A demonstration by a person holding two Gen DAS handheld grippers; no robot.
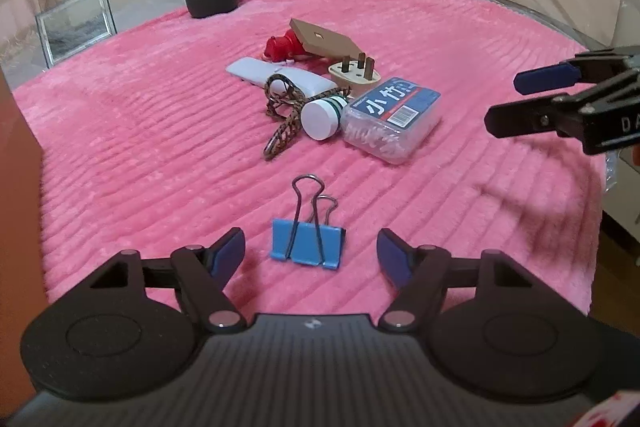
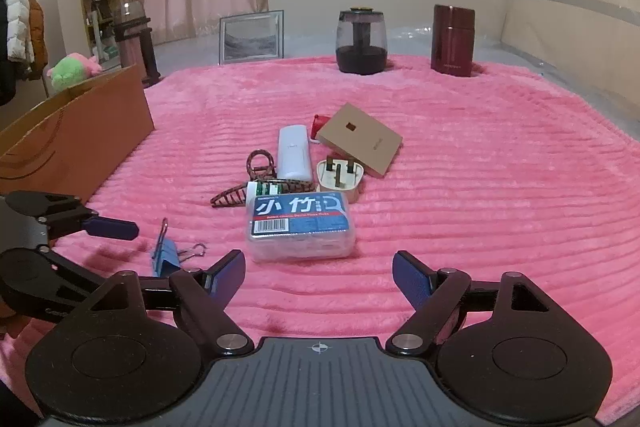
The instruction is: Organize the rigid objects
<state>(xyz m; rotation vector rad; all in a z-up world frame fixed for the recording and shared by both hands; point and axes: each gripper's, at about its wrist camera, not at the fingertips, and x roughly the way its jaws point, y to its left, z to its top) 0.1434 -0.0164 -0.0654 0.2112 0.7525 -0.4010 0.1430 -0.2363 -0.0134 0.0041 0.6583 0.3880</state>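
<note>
A blue binder clip (image 1: 307, 243) lies on the pink blanket (image 1: 140, 147) just ahead of my open left gripper (image 1: 311, 251), between its fingertips. It also shows in the right wrist view (image 2: 165, 255). My right gripper (image 2: 319, 269) is open and empty, just short of a clear floss-pick box with a blue label (image 2: 301, 227). Behind the box lie a white bottle (image 1: 322, 117), a brown hair claw (image 2: 240, 193), a white case (image 2: 295, 153), a cream plug (image 2: 340, 177), a tan box (image 2: 362, 139) and a red item (image 1: 282, 47).
A brown cardboard box (image 2: 72, 143) stands at the blanket's left edge. A dark humidifier (image 2: 361, 41), a maroon flask (image 2: 453, 41) and a framed picture (image 2: 251, 37) stand at the back. The left gripper also shows in the right wrist view (image 2: 120, 247), the right one in the left wrist view (image 1: 504, 101).
</note>
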